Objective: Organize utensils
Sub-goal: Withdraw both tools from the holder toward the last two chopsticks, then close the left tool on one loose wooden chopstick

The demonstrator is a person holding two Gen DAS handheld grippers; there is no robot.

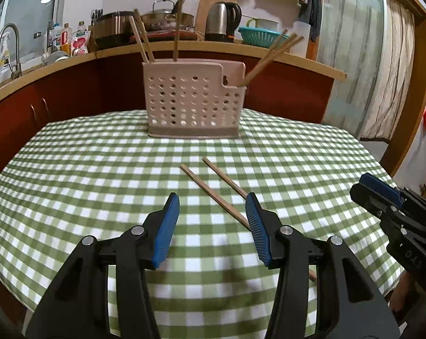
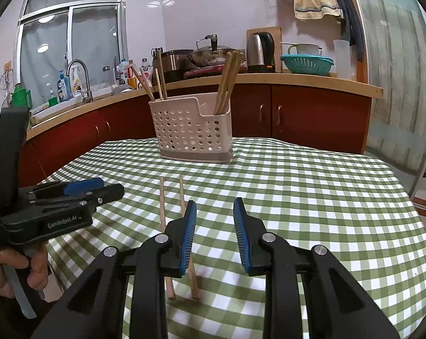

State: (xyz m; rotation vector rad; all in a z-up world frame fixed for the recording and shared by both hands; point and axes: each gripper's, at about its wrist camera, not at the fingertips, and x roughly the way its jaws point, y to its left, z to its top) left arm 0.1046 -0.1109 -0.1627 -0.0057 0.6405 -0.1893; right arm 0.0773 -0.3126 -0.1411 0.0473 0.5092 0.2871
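1. Two loose chopsticks lie flat and nearly parallel on the checked tablecloth, on the near side of the pink perforated holder, well apart from it.
2. The holder already carries upright chopsticks in its tall part and its low end pocket.
3. The left gripper hovers near the sticks, jaws wide apart and empty; the right gripper is likewise spread and empty, its left pad over one stick.
4. To lift well, I would close across a single stick near its middle, pads square to it, so it does not pivot or roll.
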